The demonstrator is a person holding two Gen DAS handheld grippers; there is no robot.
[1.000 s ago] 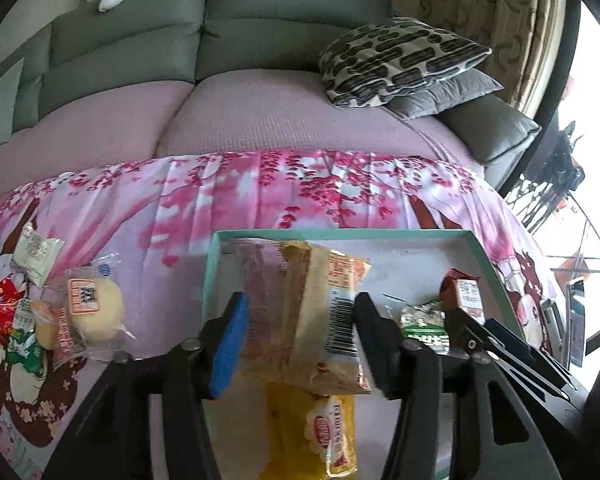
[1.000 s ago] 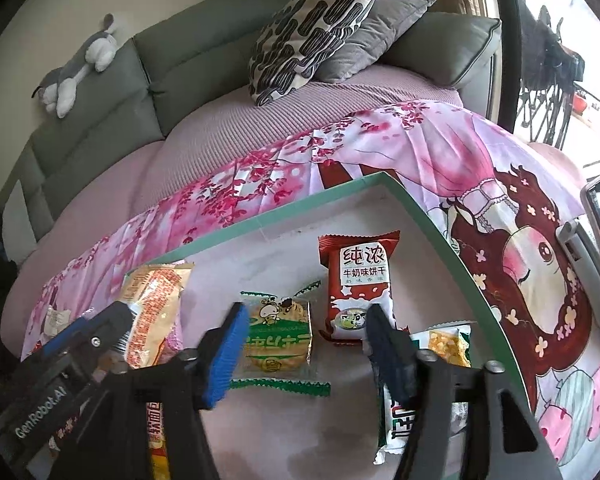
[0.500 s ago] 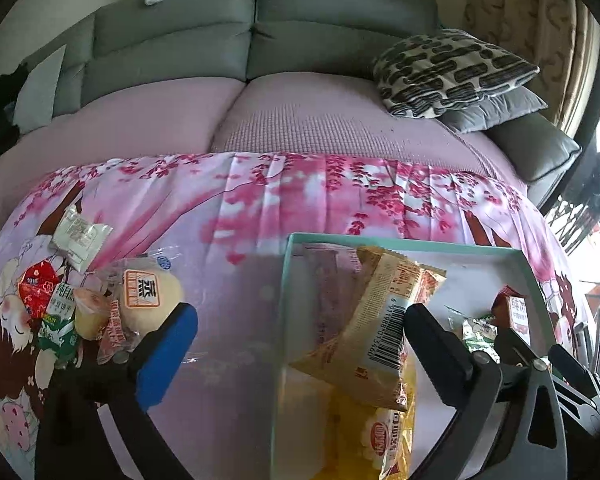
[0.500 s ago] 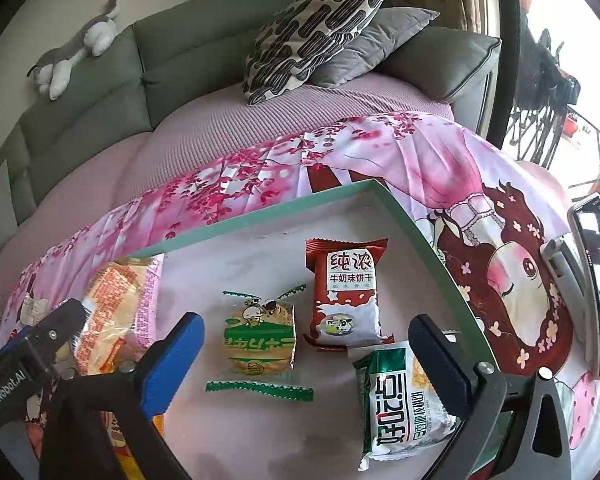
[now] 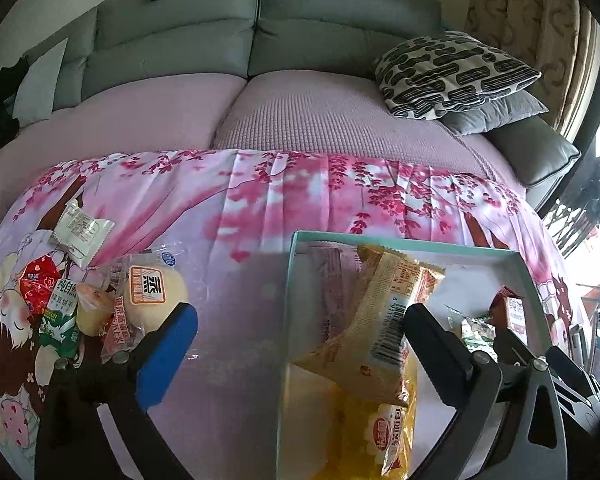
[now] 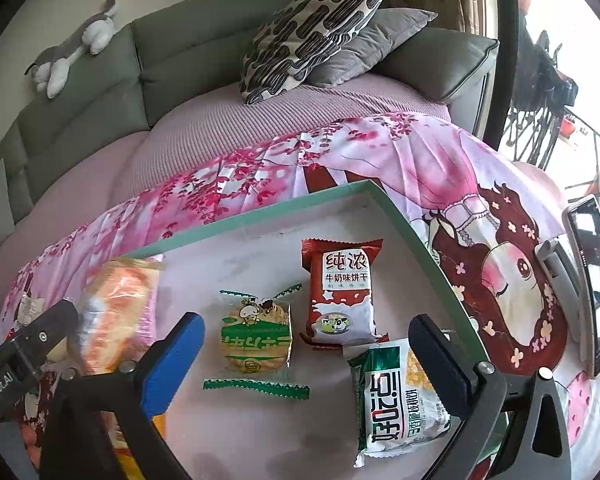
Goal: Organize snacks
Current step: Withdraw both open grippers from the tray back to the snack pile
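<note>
A green-rimmed tray (image 5: 400, 241) (image 6: 284, 207) lies on a pink floral cloth. In the left wrist view an orange-and-cream snack pack (image 5: 376, 312) lies in the tray's left end over a yellow pack (image 5: 380, 432). My left gripper (image 5: 300, 344) is open and empty, straddling the tray's left rim. A pile of loose snacks, with a round bun pack (image 5: 152, 300), lies left of it. In the right wrist view my right gripper (image 6: 312, 356) is open and empty above a green cracker pack (image 6: 256, 338), a red biscuit pack (image 6: 342, 292) and a green-white pack (image 6: 400, 396).
A grey sofa (image 5: 220, 40) with a patterned pillow (image 5: 452, 74) and a plush toy (image 6: 76, 46) stands behind the cloth. A phone on a stand (image 6: 588, 280) stands at the right of the tray. A small white packet (image 5: 82, 230) lies far left.
My left gripper let go of the orange-and-cream pack, opened wide and shifted left. My right gripper opened wide and drew back, which brought the green-white pack into view.
</note>
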